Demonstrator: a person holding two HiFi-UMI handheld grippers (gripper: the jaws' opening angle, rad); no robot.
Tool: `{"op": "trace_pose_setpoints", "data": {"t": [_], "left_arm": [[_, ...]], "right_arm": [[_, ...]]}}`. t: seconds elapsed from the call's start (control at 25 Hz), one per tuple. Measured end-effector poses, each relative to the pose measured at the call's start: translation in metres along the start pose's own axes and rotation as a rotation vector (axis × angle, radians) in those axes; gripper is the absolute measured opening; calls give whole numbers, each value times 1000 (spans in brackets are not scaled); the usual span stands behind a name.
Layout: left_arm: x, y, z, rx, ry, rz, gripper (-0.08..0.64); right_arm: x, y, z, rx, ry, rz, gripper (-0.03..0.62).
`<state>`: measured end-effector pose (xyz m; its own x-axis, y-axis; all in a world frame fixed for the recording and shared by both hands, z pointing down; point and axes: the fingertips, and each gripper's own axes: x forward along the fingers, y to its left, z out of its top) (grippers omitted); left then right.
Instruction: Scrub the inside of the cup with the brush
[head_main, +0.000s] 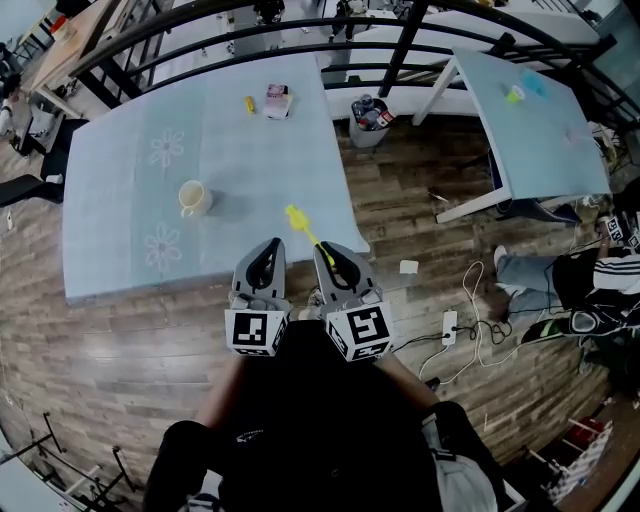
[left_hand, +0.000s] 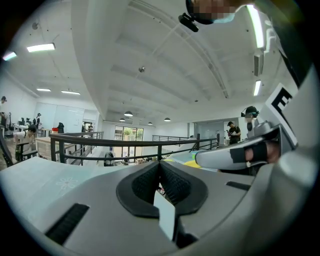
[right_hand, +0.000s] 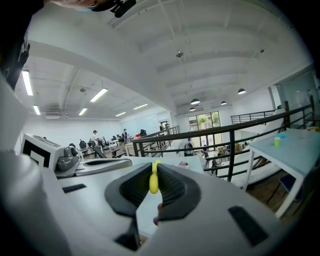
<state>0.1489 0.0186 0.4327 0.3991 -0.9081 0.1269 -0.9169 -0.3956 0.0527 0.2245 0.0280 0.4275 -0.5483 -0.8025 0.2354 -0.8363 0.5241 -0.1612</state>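
Note:
A cream cup stands on the pale blue table, left of and beyond both grippers. My right gripper is shut on the handle of a yellow brush, whose head points up and away over the table's near right part; in the right gripper view the brush handle sits pinched between the black pads. My left gripper hangs beside it near the table's front edge, shut with nothing between its pads. The cup does not show in either gripper view.
A small yellow thing and a pink-and-white packet lie at the table's far edge. A black railing runs behind. A second table stands at right, a bin between them, cables on the wooden floor.

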Motion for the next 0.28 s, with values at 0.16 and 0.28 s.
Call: {"op": "trace_pose_setpoints", "data": {"t": [0.16, 0.28], "left_arm": [[3, 1, 0, 3, 2, 6, 12], [5, 0, -4, 6, 17, 5, 12]], "right_arm": [[4, 1, -1, 2, 11, 15, 38], [7, 2, -4, 5, 23, 24, 38]]}}
